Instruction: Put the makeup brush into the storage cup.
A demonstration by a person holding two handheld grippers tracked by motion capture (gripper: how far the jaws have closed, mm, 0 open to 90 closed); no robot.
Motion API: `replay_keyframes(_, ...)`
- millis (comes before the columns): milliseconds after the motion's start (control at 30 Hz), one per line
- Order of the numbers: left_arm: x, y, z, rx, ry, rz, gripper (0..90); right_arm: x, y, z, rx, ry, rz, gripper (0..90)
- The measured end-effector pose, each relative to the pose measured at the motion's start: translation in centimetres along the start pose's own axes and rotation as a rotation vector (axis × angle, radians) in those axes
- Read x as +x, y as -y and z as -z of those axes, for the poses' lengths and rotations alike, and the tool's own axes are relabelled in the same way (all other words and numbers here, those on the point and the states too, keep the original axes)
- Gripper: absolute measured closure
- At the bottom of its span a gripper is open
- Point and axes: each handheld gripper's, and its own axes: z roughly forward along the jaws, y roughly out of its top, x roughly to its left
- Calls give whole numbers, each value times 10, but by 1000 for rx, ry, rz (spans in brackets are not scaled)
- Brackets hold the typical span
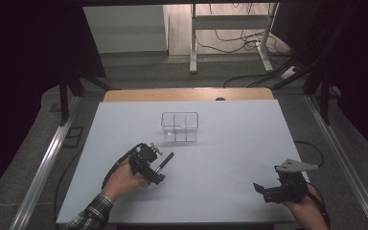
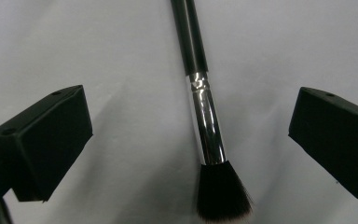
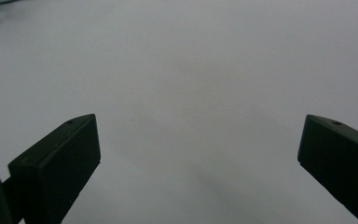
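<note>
A makeup brush (image 2: pixel 205 116) with a black handle, a silver ferrule and dark bristles lies on the white table (image 1: pixel 230 158). In the high view the brush (image 1: pixel 165 162) rests left of centre. My left gripper (image 1: pixel 152 167) hovers right over it, open. In the left gripper view its jaws stand wide apart on either side of the ferrule without touching it (image 2: pixel 193 119). My right gripper (image 1: pixel 264 189) is near the front right edge of the table, open, with bare table between its jaws (image 3: pixel 198 144).
A clear plastic organiser box (image 1: pixel 179 127) with several compartments stands at the table's middle, just beyond the brush. A wooden strip (image 1: pixel 187 94) runs along the table's far edge. Cables and desk legs lie on the floor behind.
</note>
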Motion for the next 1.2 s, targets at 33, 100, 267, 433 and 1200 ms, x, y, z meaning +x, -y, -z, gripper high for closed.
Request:
replay_keyframes(33, 0, 1, -3, 11, -8, -2, 0, 0, 0, 0, 1, 0, 0, 0)
replay_keyframes(100, 0, 1, -6, 20, -15, -1, 1, 0, 0, 0, 4, 0, 2, 0)
replay_keyframes(267, 1, 2, -10, 38, -10, 6, 50, 0, 0, 0, 5, 0, 4, 0)
replay_keyframes(433, -1, 3, -5, 41, 17, -5, 194, 1, 0, -1, 10, 1, 5, 0)
replay_keyframes(1200, 2, 8, 7, 4, 96, -8, 773, 2, 1, -2, 13, -14, 8, 0)
